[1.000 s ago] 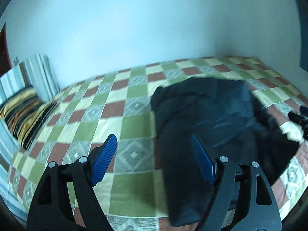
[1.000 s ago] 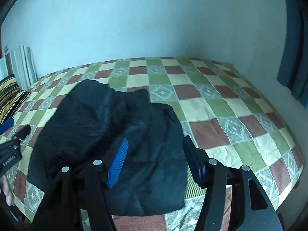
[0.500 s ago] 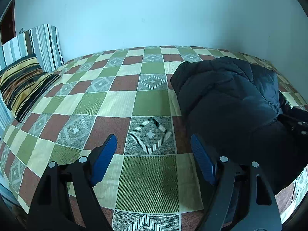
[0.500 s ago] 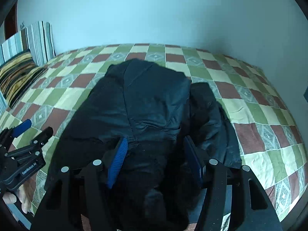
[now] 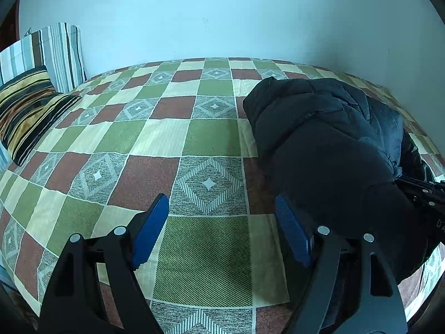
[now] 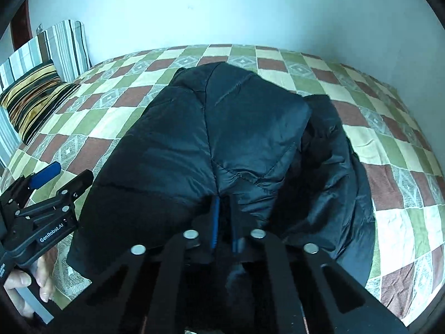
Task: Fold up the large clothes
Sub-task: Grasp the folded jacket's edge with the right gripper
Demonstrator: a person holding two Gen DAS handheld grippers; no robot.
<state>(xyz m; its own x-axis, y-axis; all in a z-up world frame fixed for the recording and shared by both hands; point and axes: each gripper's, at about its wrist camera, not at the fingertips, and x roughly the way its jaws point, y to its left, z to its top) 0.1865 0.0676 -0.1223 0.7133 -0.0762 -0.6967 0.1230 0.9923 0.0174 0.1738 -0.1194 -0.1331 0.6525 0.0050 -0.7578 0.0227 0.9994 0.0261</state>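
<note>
A black puffer jacket (image 6: 222,128) lies bunched on the checked bedspread (image 5: 111,139). My right gripper (image 6: 224,203) sits at the jacket's near edge, its jaws closing tight on a pinch of the black fabric, which puckers around the blue pads. In the left wrist view the jacket (image 5: 328,144) fills the right side, with the right gripper (image 5: 408,183) poking into it at the far right. My left gripper (image 5: 219,203) hovers open over bare bedspread just left of the jacket; nothing is between its fingers. The left gripper (image 6: 69,172) also shows at the right wrist view's left edge.
Two striped pillows (image 5: 30,108) lean at the head of the bed on the left, against a pale wall. A person's hand (image 6: 19,286) grips the left tool's handle. Open bedspread stretches left of and behind the jacket; the bed's edge runs along the bottom.
The right gripper's jaws, spread wide around the jacket's edge half a second ago, have come together on the fabric. Both grippers swung down toward the bed a second ago, then settled.
</note>
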